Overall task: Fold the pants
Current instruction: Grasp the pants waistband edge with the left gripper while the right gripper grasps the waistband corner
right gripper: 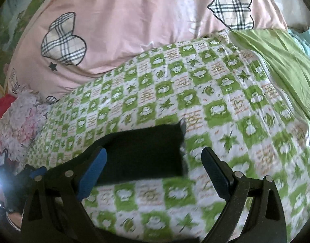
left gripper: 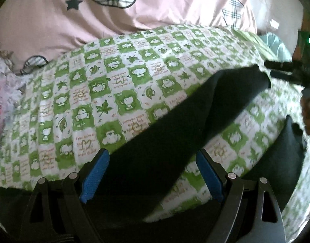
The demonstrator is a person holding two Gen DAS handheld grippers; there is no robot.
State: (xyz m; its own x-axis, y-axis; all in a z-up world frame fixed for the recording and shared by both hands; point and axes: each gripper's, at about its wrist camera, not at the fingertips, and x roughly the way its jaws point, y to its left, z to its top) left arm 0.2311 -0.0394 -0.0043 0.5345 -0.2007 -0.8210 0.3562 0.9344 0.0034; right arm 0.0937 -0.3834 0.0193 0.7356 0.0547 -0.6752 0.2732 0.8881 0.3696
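Observation:
Black pants [left gripper: 175, 121] lie spread on a green and white checked bedspread [left gripper: 90, 89]. One leg runs up to the right, the other leg [left gripper: 284, 154] lies at the right edge. My left gripper [left gripper: 152, 160] is open above the pants' waist end, jaws wide apart with blue pads [left gripper: 96, 176]. In the right wrist view a leg end [right gripper: 142, 147] of the pants lies between and beyond my right gripper's fingers. My right gripper [right gripper: 155, 158] is open and holds nothing. It also shows in the left wrist view [left gripper: 286, 68], by the leg's cuff.
A pink duvet [right gripper: 134, 30] with plaid hearts lies behind the bedspread. A plain green sheet [right gripper: 280, 60] lies at the right. A floral cushion [right gripper: 19, 121] sits at the left.

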